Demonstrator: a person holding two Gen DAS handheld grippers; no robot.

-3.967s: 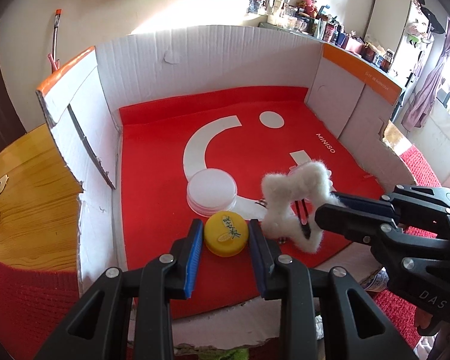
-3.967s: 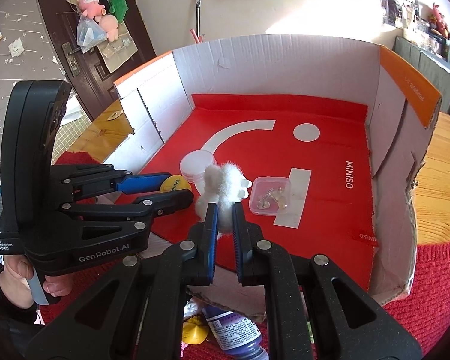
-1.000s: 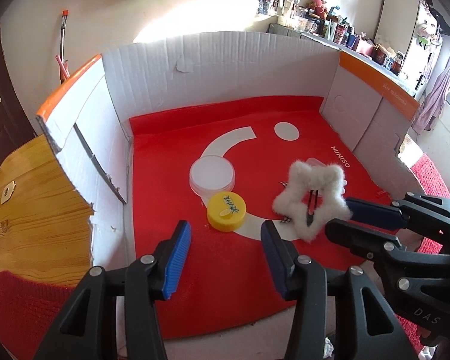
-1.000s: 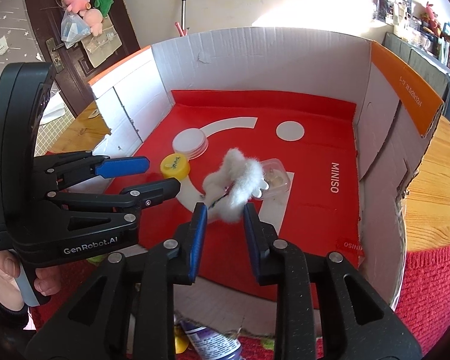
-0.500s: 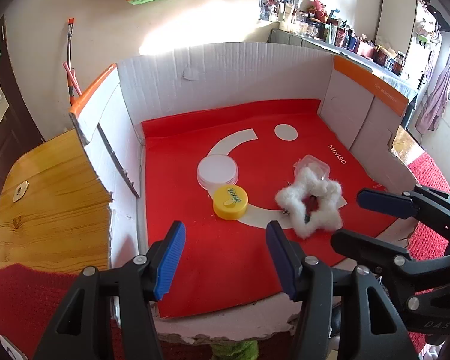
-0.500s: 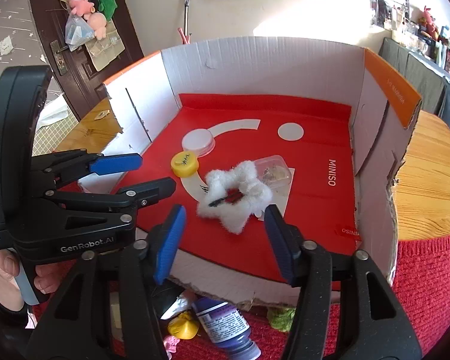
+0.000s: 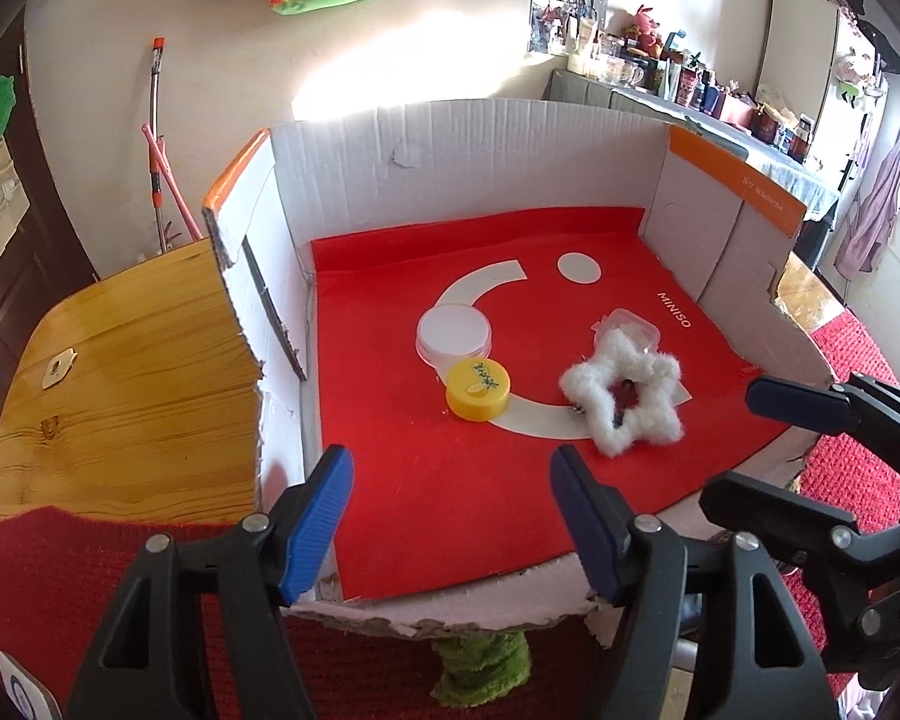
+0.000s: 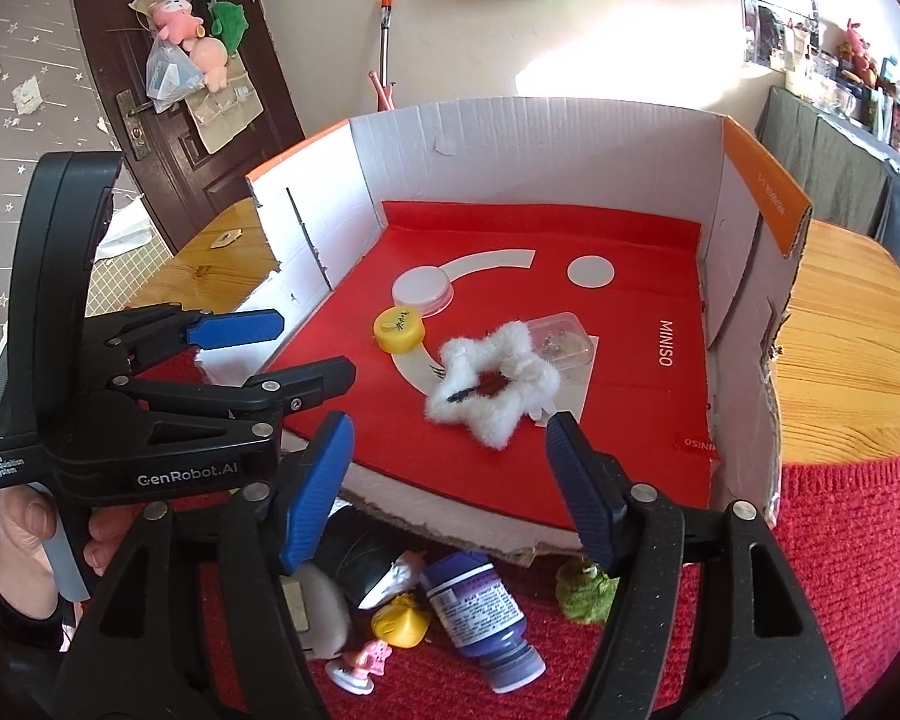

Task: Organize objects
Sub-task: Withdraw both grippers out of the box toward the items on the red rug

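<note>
A white fluffy star-shaped clip lies on the red floor of a cardboard box. Left of it sit a yellow lid and a white round container. A small clear plastic case lies behind the star. My left gripper is open and empty over the box's near edge. My right gripper is open and empty, also at the near edge. Each gripper shows in the other's view, the right and the left.
In front of the box on the red cloth lie a purple bottle, a small yellow toy, a pink figure and a green fuzzy object. A wooden table top flanks the box on both sides.
The right gripper let go of the fluffy star, which now lies flat in the box. Both grippers opened wide and pulled back toward the box's near edge.
</note>
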